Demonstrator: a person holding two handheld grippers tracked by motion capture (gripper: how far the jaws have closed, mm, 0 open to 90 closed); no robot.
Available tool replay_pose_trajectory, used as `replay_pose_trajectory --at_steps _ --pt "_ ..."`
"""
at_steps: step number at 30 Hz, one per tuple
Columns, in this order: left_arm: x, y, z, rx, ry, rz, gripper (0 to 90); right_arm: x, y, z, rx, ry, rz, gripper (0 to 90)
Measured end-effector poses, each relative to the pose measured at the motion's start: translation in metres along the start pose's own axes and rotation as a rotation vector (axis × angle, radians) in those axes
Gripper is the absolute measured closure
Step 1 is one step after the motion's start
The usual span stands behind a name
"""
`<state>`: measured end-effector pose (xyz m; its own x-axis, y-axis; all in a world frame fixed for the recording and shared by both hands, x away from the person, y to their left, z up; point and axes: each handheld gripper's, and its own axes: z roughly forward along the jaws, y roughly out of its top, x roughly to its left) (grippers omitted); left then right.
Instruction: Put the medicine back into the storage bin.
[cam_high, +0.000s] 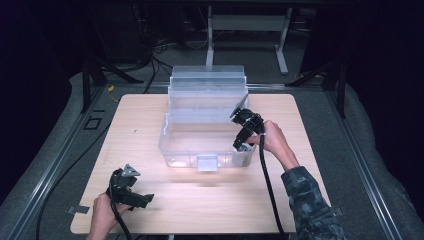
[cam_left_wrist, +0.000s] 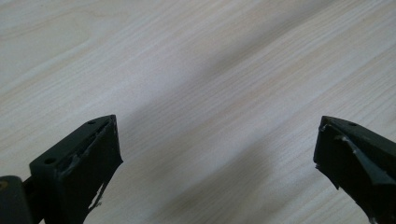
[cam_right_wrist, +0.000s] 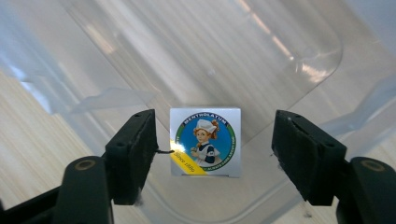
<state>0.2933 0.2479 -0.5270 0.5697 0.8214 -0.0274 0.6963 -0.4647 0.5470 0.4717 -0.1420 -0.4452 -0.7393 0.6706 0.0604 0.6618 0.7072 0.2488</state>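
A clear plastic storage box (cam_high: 170, 142) stands on the table with its lid (cam_high: 207, 80) tipped up at the back. My right gripper (cam_high: 243, 145) reaches down into the box's near right corner. In the right gripper view a small white Mentholatum box (cam_right_wrist: 205, 142) with a round blue label lies on the clear bottom (cam_right_wrist: 243, 56), between the open jaws of my right gripper (cam_right_wrist: 212, 149), and neither pad touches it. My left gripper (cam_high: 145, 199) rests low over the table's near left part, jaws wide apart over bare wood (cam_left_wrist: 210, 93) with nothing between them.
The wooden table (cam_high: 150, 115) has free room left of the box and in front of it. A latch tab (cam_high: 207, 162) sticks out at the box's front wall. Beyond the table are dark floor, cables and a white table frame (cam_high: 247, 30).
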Motion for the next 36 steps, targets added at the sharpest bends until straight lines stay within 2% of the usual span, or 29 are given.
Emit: replay_pose_trajectory --at_steps 1,2,3,7,8,10,17,19,23,24,25,26,27,28,29,30,31,33,34,35,36 --pt "0.001 0.002 -0.002 -0.006 -0.001 -0.002 0.7 0.0 -0.005 -0.008 -0.053 0.006 0.005 26.8" --pt "0.001 0.002 -0.002 -0.006 -0.001 -0.002 0.8 0.0 -0.005 -0.008 -0.053 0.006 0.005 26.8" --pt "0.002 0.004 -0.004 -0.006 -0.004 0.006 0.7 0.0 -0.01 -0.016 -0.102 0.019 0.003 24.6" --pt "0.002 0.01 -0.009 -0.031 -0.019 0.007 0.7 0.005 -0.022 -0.029 -0.182 0.036 -0.013 20.7" --pt "0.002 0.01 -0.009 -0.031 -0.019 0.007 0.7 0.005 -0.022 -0.029 -0.182 0.036 -0.013 20.7" --pt "0.002 0.017 -0.014 -0.045 -0.031 0.016 0.6 0.013 -0.031 -0.034 -0.226 0.043 -0.031 19.9" --pt "0.003 0.034 -0.023 -0.074 -0.055 0.046 0.4 0.031 -0.043 -0.039 -0.277 0.041 -0.079 19.8" --pt "0.004 0.037 -0.024 -0.083 -0.059 0.04 0.4 0.032 -0.044 -0.039 -0.287 0.046 -0.083 19.9" --pt "0.006 0.055 -0.031 -0.096 -0.068 0.065 0.3 0.035 -0.052 -0.038 -0.324 0.056 -0.083 20.4" --pt "0.006 0.055 -0.031 -0.096 -0.068 0.065 0.3 0.035 -0.052 -0.038 -0.324 0.056 -0.083 20.4" --pt "0.008 0.063 -0.035 -0.102 -0.067 0.076 0.3 0.035 -0.055 -0.036 -0.336 0.063 -0.081 20.7" --pt "0.008 0.063 -0.035 -0.102 -0.067 0.076 0.3 0.035 -0.055 -0.036 -0.336 0.063 -0.081 20.7" --pt "0.01 0.072 -0.041 -0.115 -0.073 0.076 0.3 0.035 -0.057 -0.035 -0.354 0.07 -0.082 21.0" --pt "0.01 0.072 -0.041 -0.115 -0.073 0.076 0.3 0.036 -0.058 -0.033 -0.357 0.073 -0.083 21.1" --pt "0.013 0.084 -0.045 -0.126 -0.072 0.091 0.3 0.036 -0.059 -0.032 -0.362 0.076 -0.086 21.4" --pt "0.013 0.084 -0.045 -0.126 -0.072 0.091 0.3 0.036 -0.059 -0.032 -0.362 0.076 -0.086 21.4" --pt "0.017 0.096 -0.049 -0.132 -0.073 0.101 0.2 0.036 -0.061 -0.029 -0.365 0.076 -0.084 21.8" --pt "0.019 0.108 -0.052 -0.137 -0.088 0.107 0.2 0.036 -0.064 -0.027 -0.378 0.086 -0.081 22.0" --pt "0.019 0.108 -0.052 -0.137 -0.088 0.107 0.2 0.036 -0.064 -0.027 -0.378 0.086 -0.081 22.0" --pt "0.021 0.12 -0.053 -0.14 -0.097 0.123 0.2 0.037 -0.065 -0.027 -0.389 0.08 -0.086 22.7" --pt "0.021 0.12 -0.053 -0.14 -0.097 0.123 0.2 0.037 -0.065 -0.027 -0.389 0.08 -0.086 22.7"
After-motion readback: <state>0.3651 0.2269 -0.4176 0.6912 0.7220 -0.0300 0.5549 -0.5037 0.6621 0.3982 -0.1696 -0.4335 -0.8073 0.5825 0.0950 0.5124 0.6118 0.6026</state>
